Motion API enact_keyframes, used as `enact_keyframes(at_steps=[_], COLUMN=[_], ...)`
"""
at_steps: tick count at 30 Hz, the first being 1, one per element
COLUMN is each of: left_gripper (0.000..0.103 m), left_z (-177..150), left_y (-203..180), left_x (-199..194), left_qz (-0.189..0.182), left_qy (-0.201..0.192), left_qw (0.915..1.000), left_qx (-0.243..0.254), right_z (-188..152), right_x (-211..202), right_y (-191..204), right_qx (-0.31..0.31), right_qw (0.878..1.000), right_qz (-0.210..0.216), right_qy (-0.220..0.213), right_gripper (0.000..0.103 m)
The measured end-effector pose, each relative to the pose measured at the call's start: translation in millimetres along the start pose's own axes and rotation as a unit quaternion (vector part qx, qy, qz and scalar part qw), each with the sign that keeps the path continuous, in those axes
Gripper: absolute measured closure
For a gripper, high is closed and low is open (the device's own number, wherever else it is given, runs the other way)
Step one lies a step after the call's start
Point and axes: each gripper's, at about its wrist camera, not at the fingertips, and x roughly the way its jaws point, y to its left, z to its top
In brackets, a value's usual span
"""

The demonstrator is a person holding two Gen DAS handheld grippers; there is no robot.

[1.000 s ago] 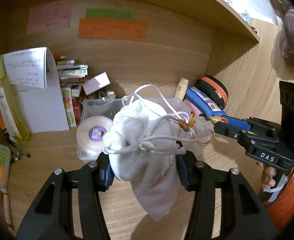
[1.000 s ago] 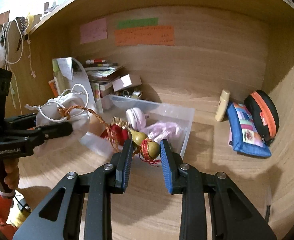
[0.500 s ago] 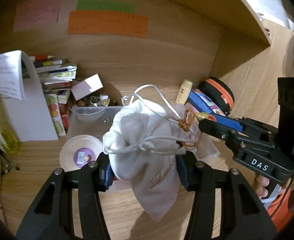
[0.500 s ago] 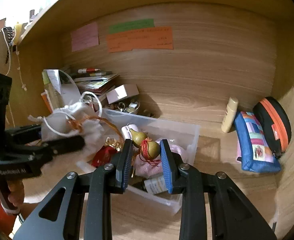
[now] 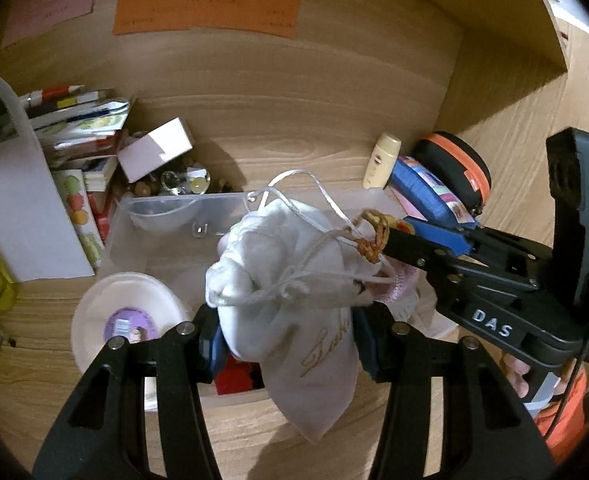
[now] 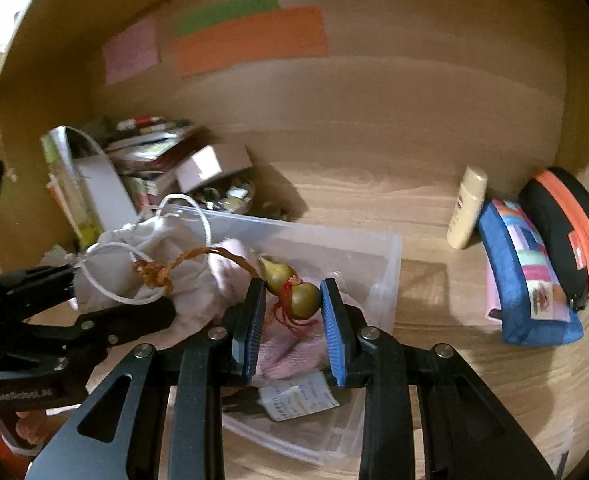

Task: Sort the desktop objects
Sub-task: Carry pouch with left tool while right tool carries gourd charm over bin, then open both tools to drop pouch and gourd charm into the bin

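The clear plastic bin [image 6: 378, 256] sat mid-desk, toward the back wall, holding pink cloth [image 6: 294, 350] and a white tape roll [image 5: 128, 322]. Above its front edge the left gripper [image 5: 286, 340] was clamped on a white drawstring pouch [image 5: 294, 312] — its lower end hung past the bin's front rim. The right gripper [image 6: 292, 328] was closed on a small olive gourd charm [image 6: 294, 286] over the bin; the charm's brown braided cord [image 6: 162, 274] lay across the pouch.
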Motion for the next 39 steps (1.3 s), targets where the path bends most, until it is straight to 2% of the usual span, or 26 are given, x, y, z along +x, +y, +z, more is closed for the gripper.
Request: enact_keyframes(at_steps=[3, 11, 15, 21, 25, 29, 33, 34, 35, 36, 39], left_gripper=[0.052, 0.05, 0.05, 0.049, 0.039, 0.03, 0.025, 0.02, 0.013, 0.011, 0.009], left_z=[-2.3, -4.9, -4.0, -1.7, -1.8, -5.1, -9.6, -10.3, -11.0, -12.1, -15.0], left_y=[-5.7, -8.6, -4.7, 0.1, -4.3, -13.1, -17.6, -17.7, -17.4, -17.3, -15.0], left_x=[3.7, 5.3, 3.2, -7.1, -19.7, -33.8, -49.4, -52.9, -57.0, -61.7, -72.2], left_qz=[0.011, 0.019, 0.012, 0.004, 0.001, 0.011, 0.026, 0.028, 0.031, 0.033, 0.034], left_qy=[-0.001, -0.004, -0.004, -0.014, -0.023, -0.032, -0.049, -0.052, -0.057, -0.064, -0.072], left_qw=[0.9998, 0.9995, 0.9998, 0.9999, 0.9997, 0.9989, 0.9973, 0.9971, 0.9968, 0.9964, 0.9961], left_qx=[0.015, 0.026, 0.014, 0.003, 0.011, 0.034, 0.049, 0.049, 0.048, 0.046, 0.038], right_z=[-0.4, -1.1, -1.5, -0.6, 0.1, 0.6, 0.3, -0.1, -0.5, -1.1, -4.2], right_x=[3.4, 6.8, 5.8, -0.6, -5.3, -15.2, -29.5, -33.3, -36.7, -40.4, -52.3], right_y=[-1.0, 0.8, 0.5, 2.0, 3.5, 4.3, 5.2, 5.5, 5.6, 5.9, 9.5], right_qx=[-0.007, -0.012, -0.008, -0.006, -0.004, 0.001, 0.004, 0.005, 0.007, 0.01, 0.009], right_qw=[1.0, 1.0, 1.0, 1.0, 1.0, 1.0, 0.999, 0.999, 0.999, 0.999, 0.999], right_qz=[-0.014, -0.02, -0.011, -0.014, -0.013, -0.016, -0.02, -0.019, -0.018, -0.018, -0.022], right_qy=[-0.003, 0.0, 0.006, -0.001, 0.0, -0.01, -0.027, -0.029, -0.031, -0.034, -0.044], right_gripper=[0.078, 0.077, 0.068, 0.065, 0.063, 0.053, 0.052, 0.05, 0.047, 0.042, 0.035])
